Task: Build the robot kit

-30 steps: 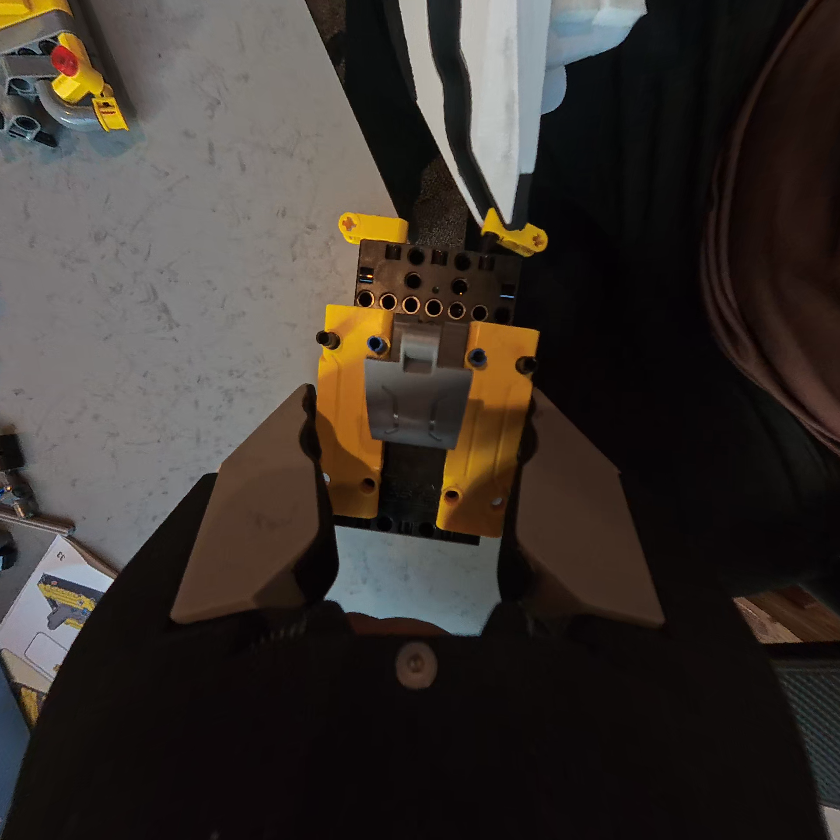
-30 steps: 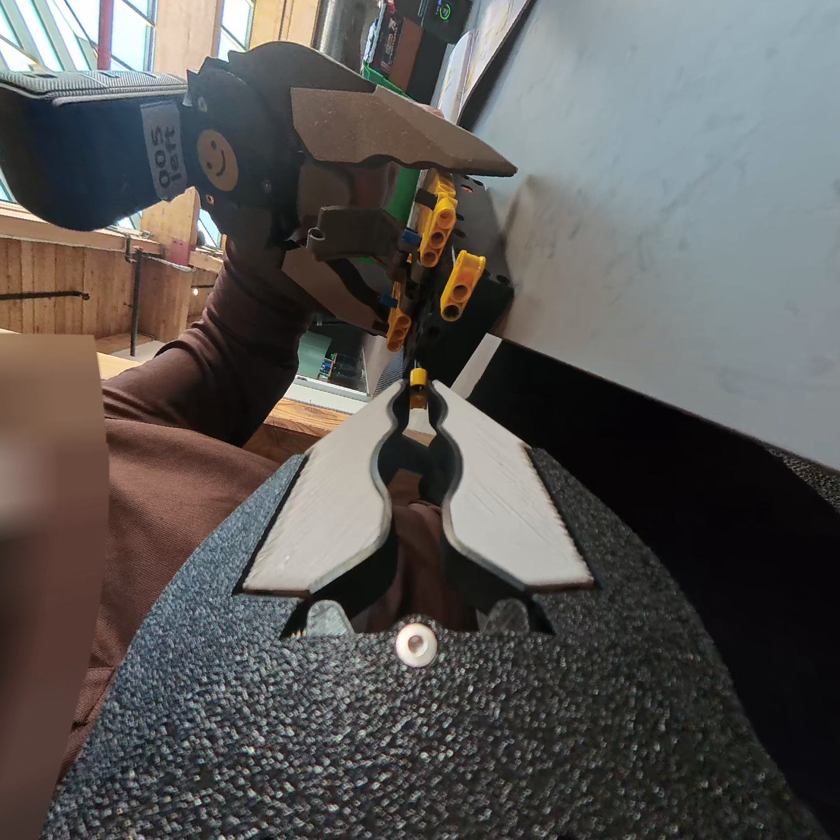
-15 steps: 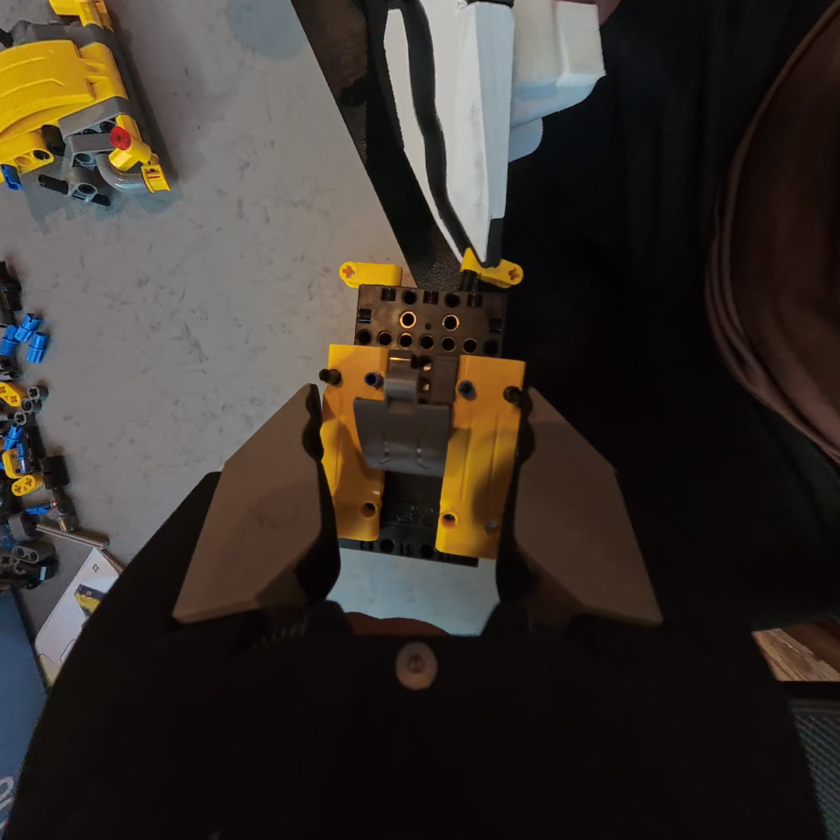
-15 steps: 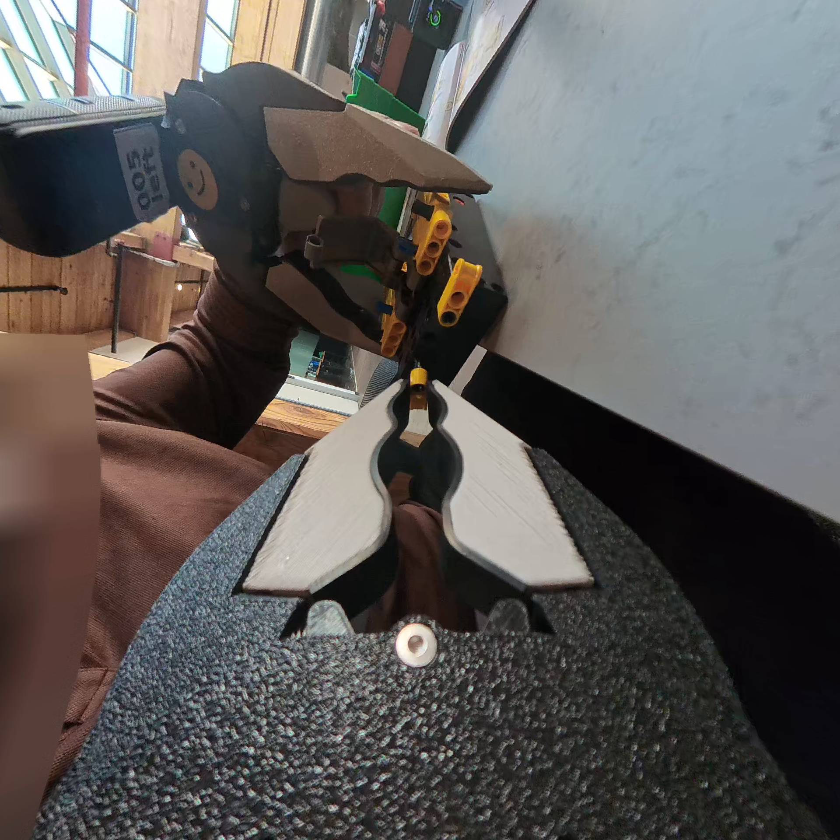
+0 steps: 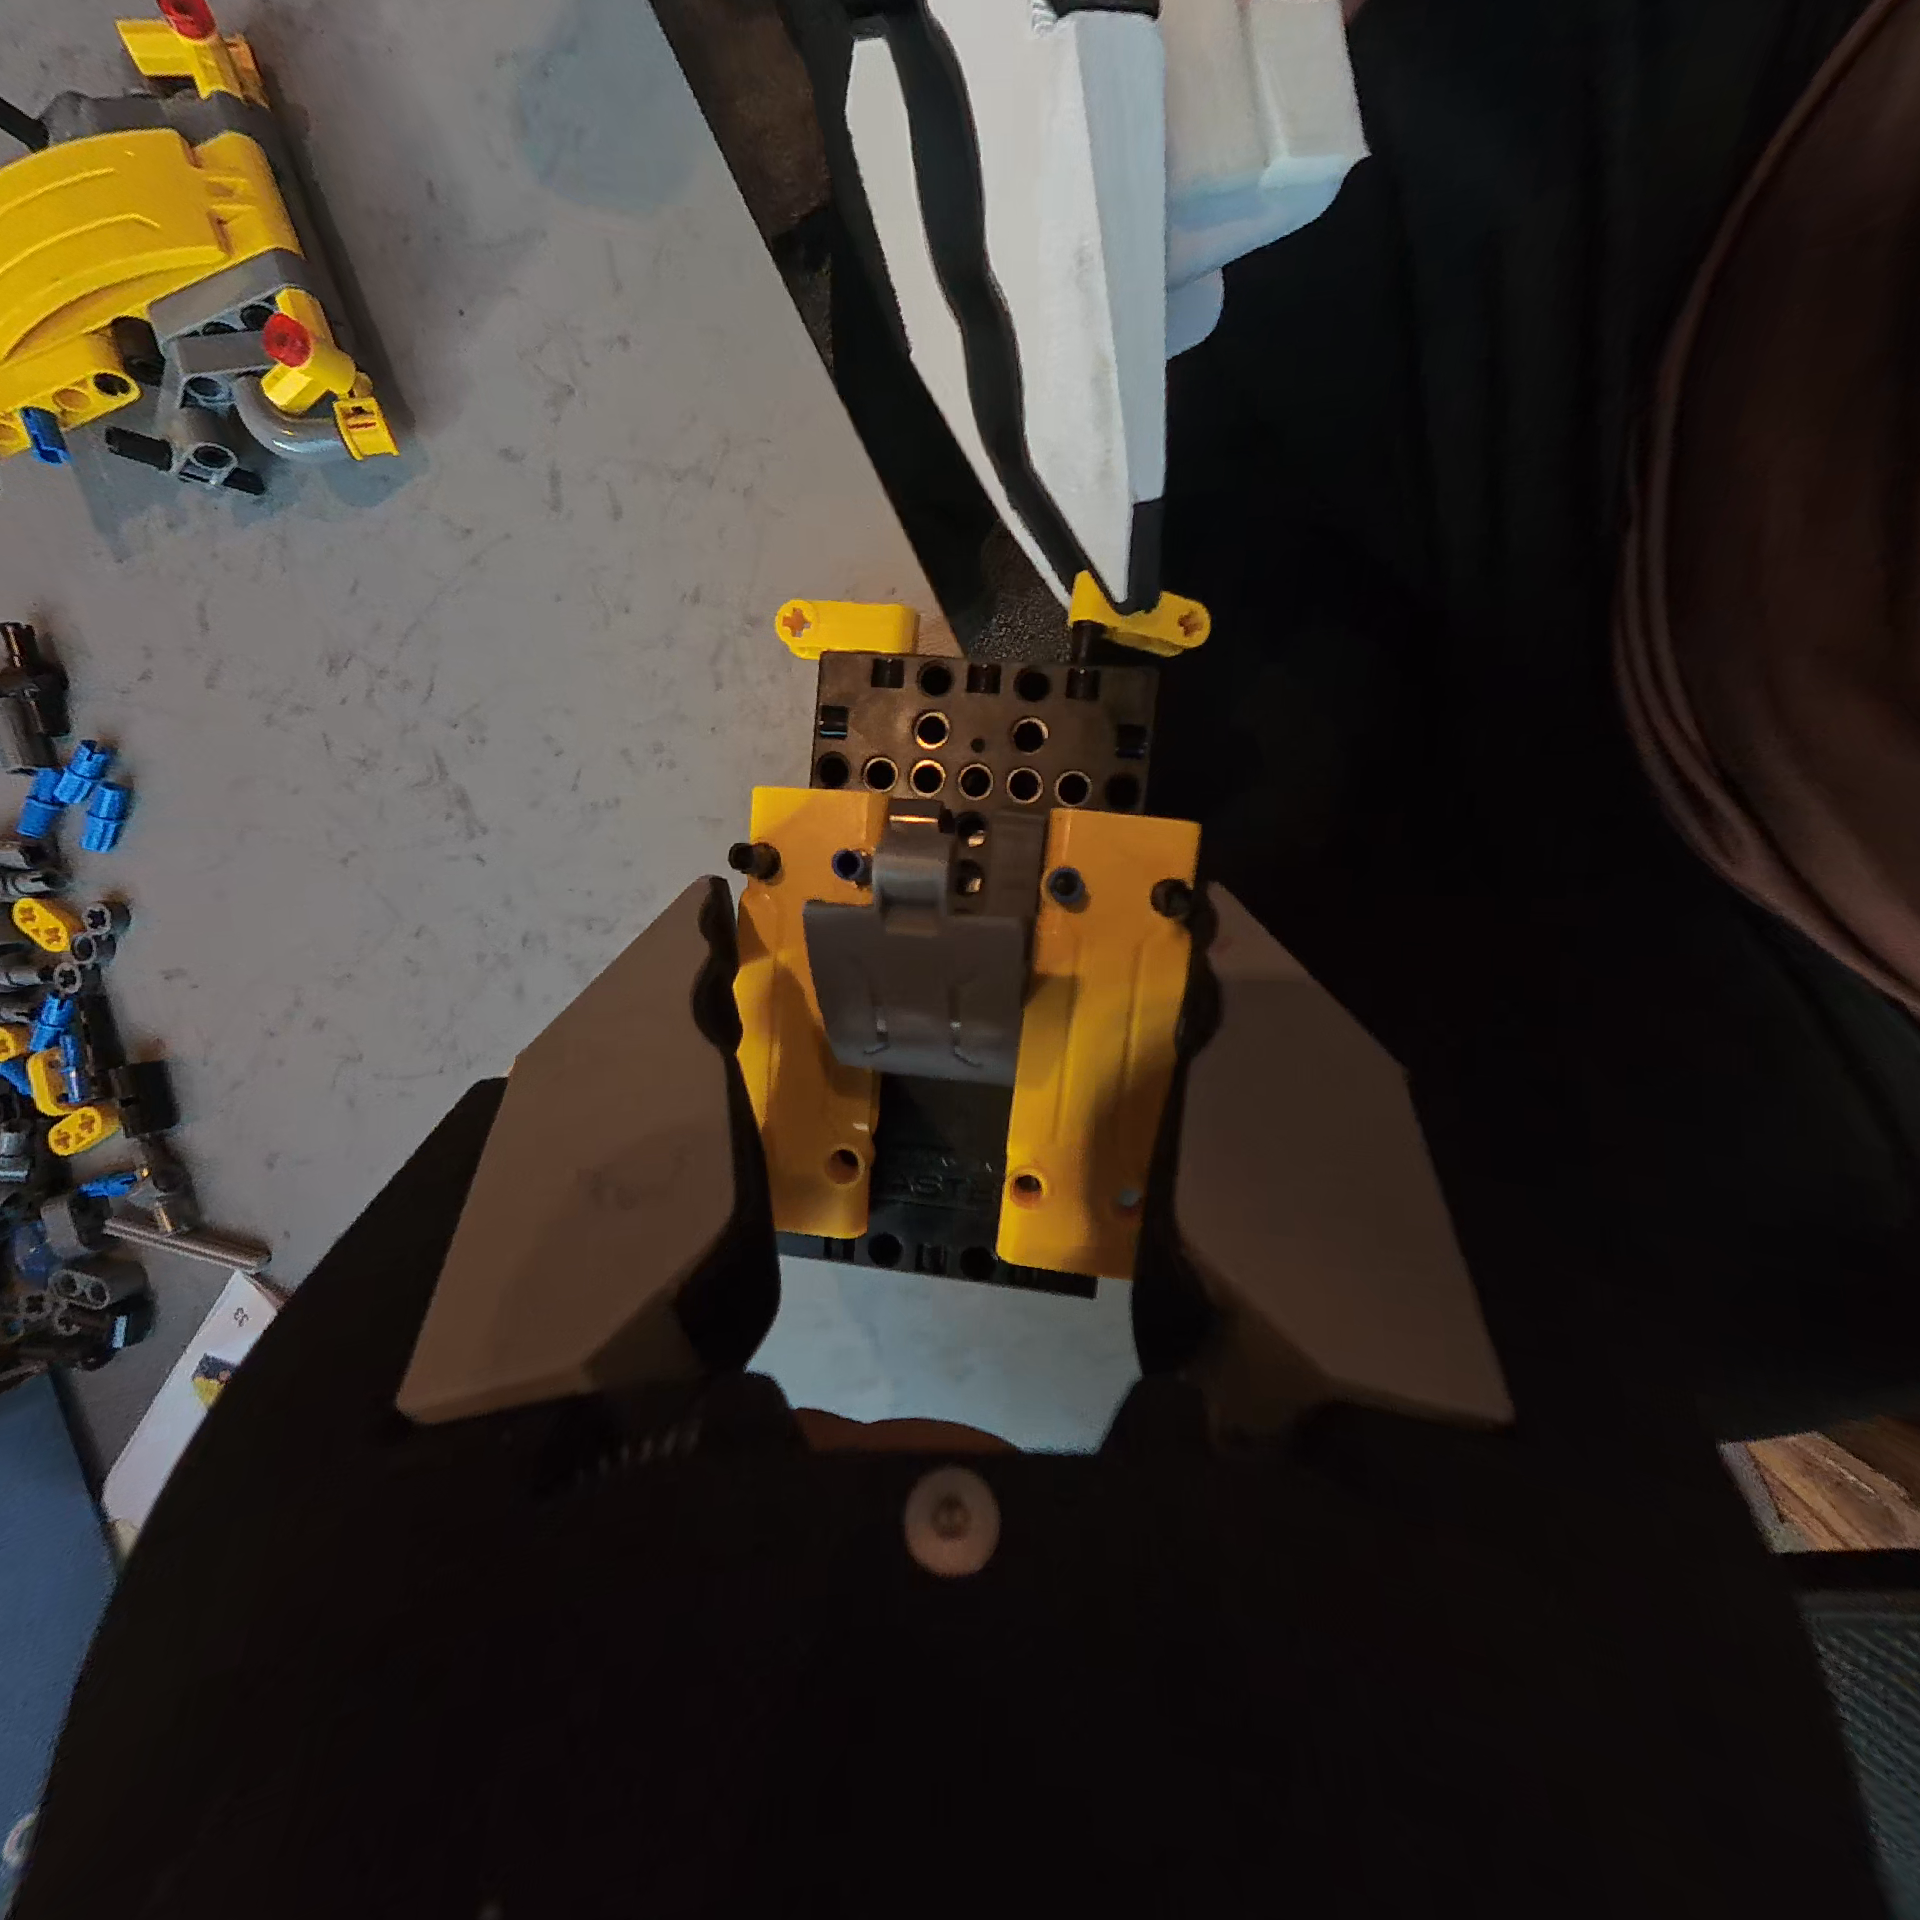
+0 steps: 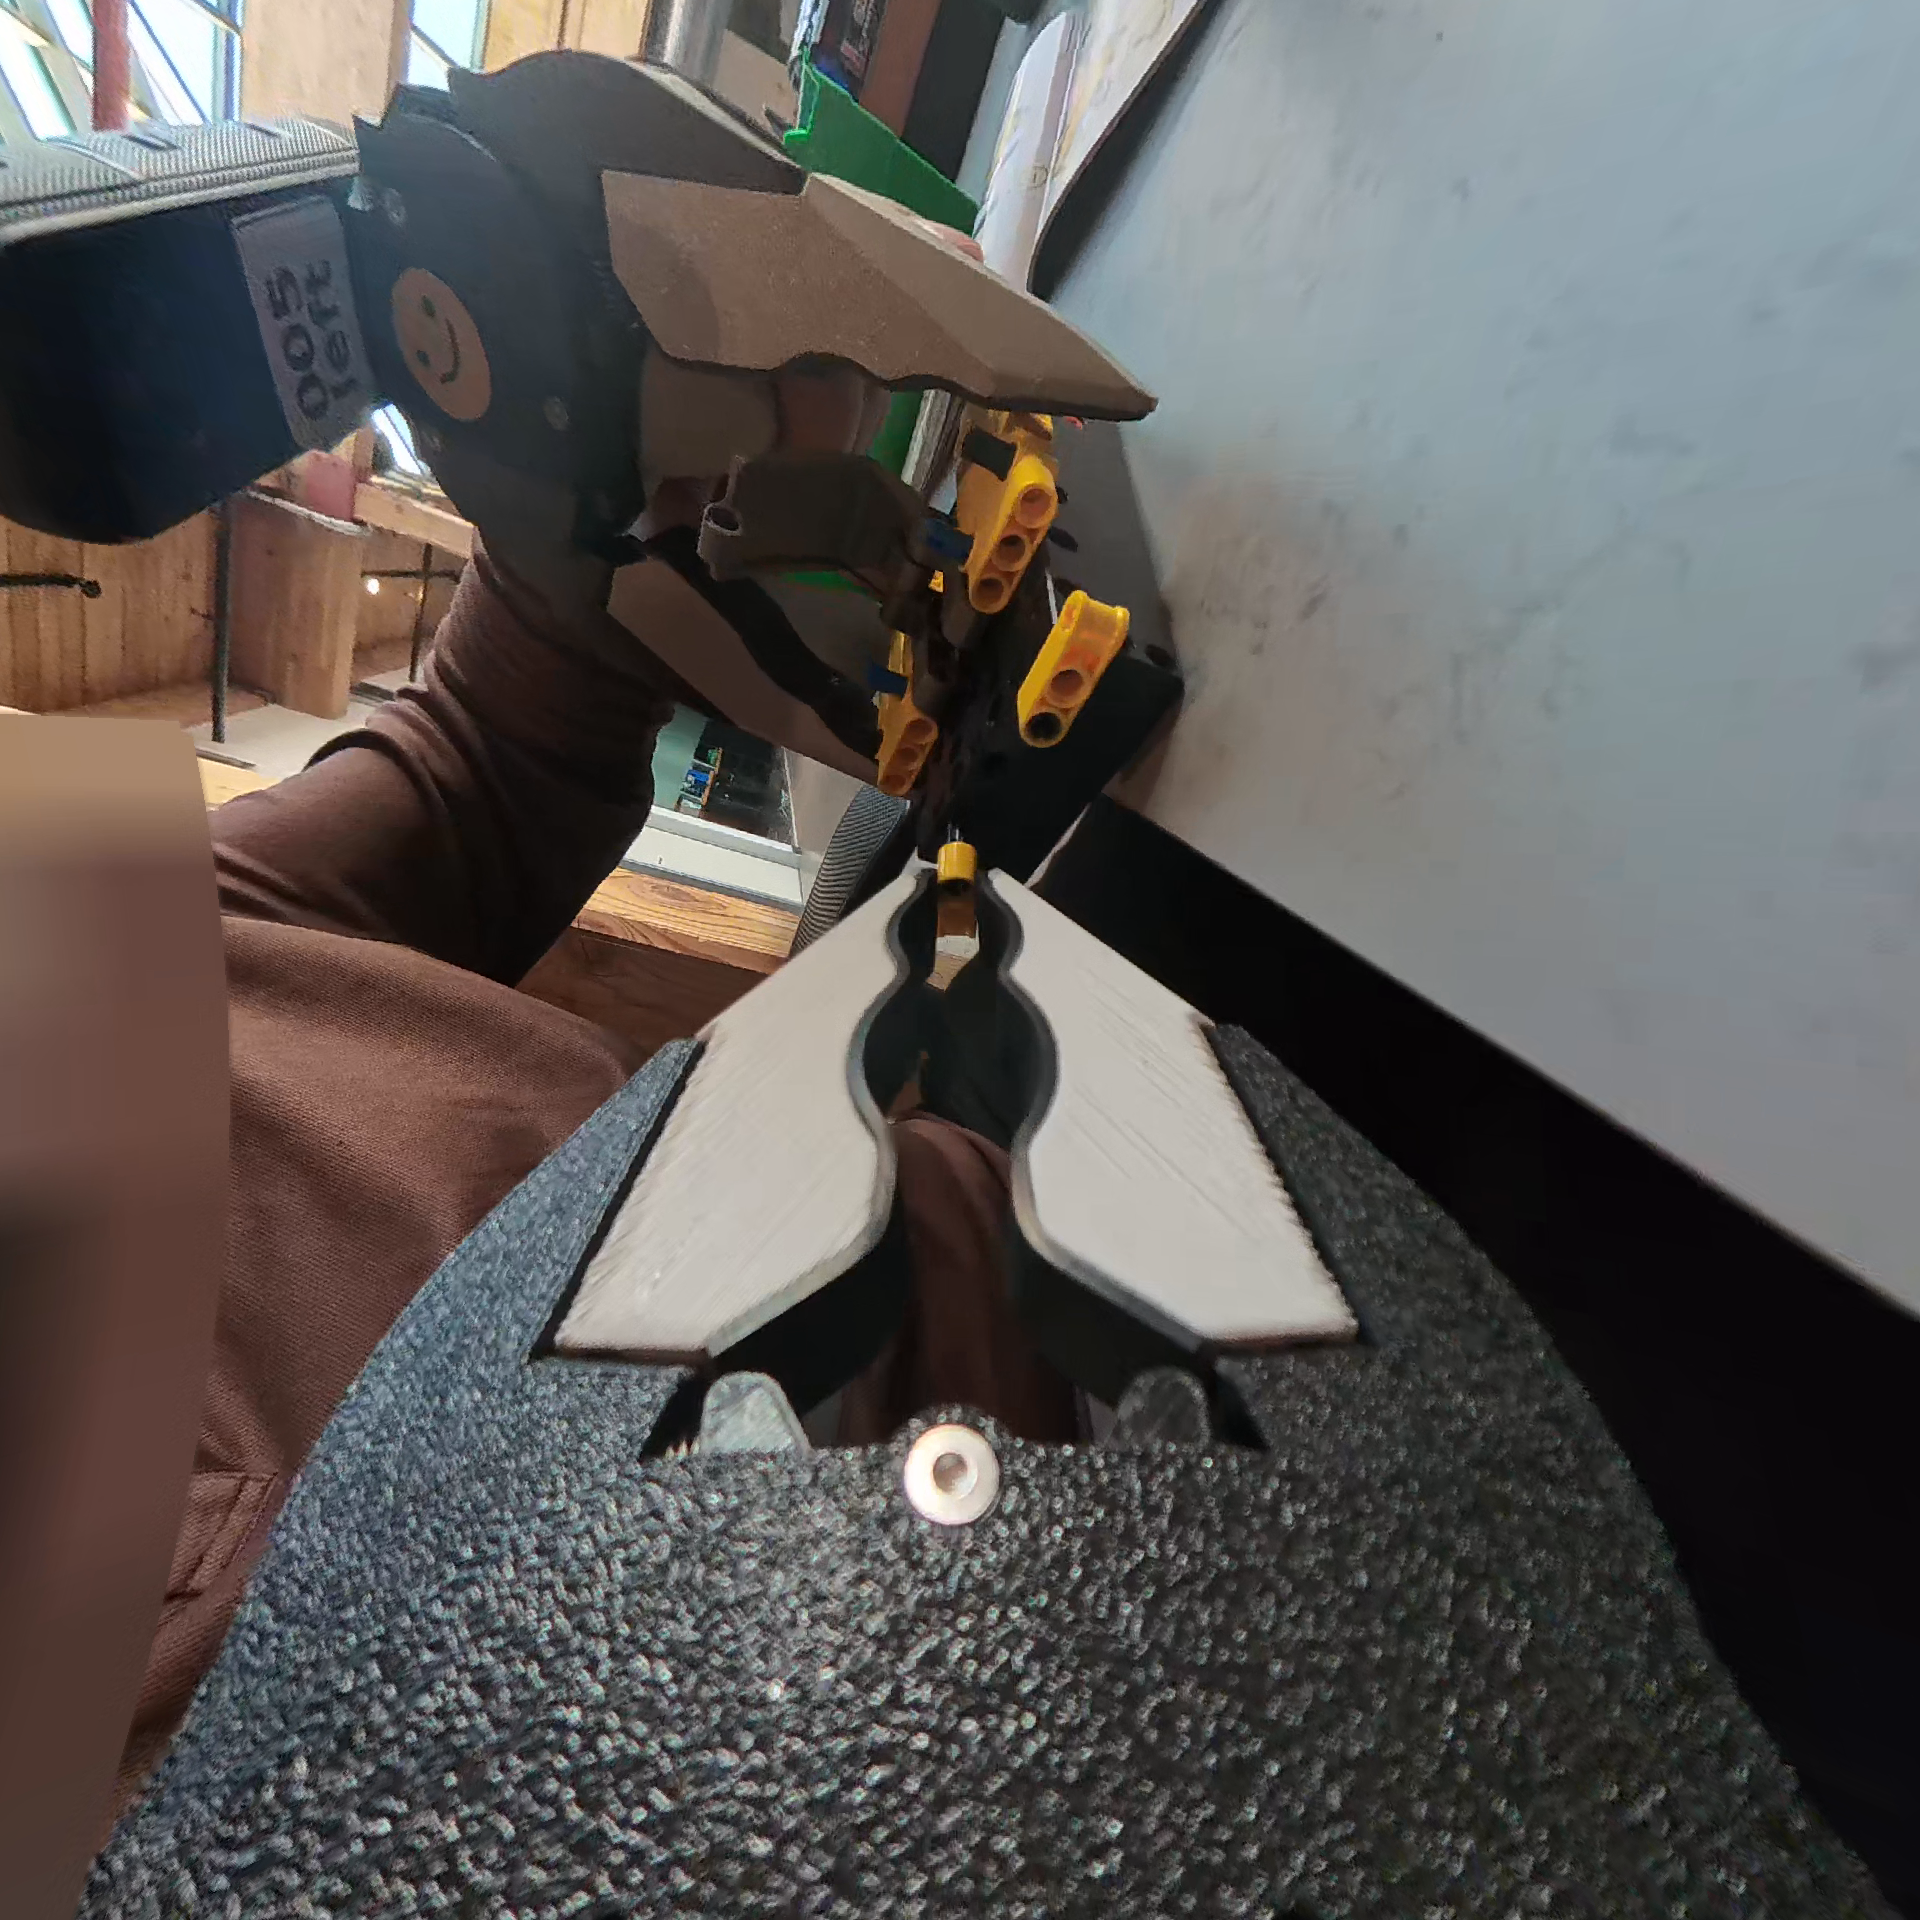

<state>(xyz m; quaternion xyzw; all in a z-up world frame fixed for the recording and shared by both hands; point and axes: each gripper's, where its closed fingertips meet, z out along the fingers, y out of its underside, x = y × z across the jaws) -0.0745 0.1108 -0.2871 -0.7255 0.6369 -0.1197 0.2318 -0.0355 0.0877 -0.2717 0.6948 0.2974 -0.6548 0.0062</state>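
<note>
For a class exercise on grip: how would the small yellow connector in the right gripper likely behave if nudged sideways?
The connector looks rigid plastic, so it probably won't bend. It is pinched only at the right gripper tips, so it may pivot or slip. Its pin meets the black block, so it likely resists.

In the right wrist view, the left hand-held gripper (image 6: pixel 1018 582) carries a black tag (image 6: pixel 301 332) on its body, with a short number and a word in raised dark characters. Beside the tag, a round brown disc (image 6: pixel 442 343) bears a drawn smiley face.

In the left wrist view, the toy model (image 5: pixel 800 1039) has faint moulded lettering on the black block between its two yellow panels, too dim to make out. A booklet (image 5: pixel 197 1392) at the lower left edge of the tabletop (image 5: pixel 520 727) shows a small page number in its corner. The packages (image 6: pixel 857 47) at the top of the right wrist view carry print that is too blurred to read.
</note>
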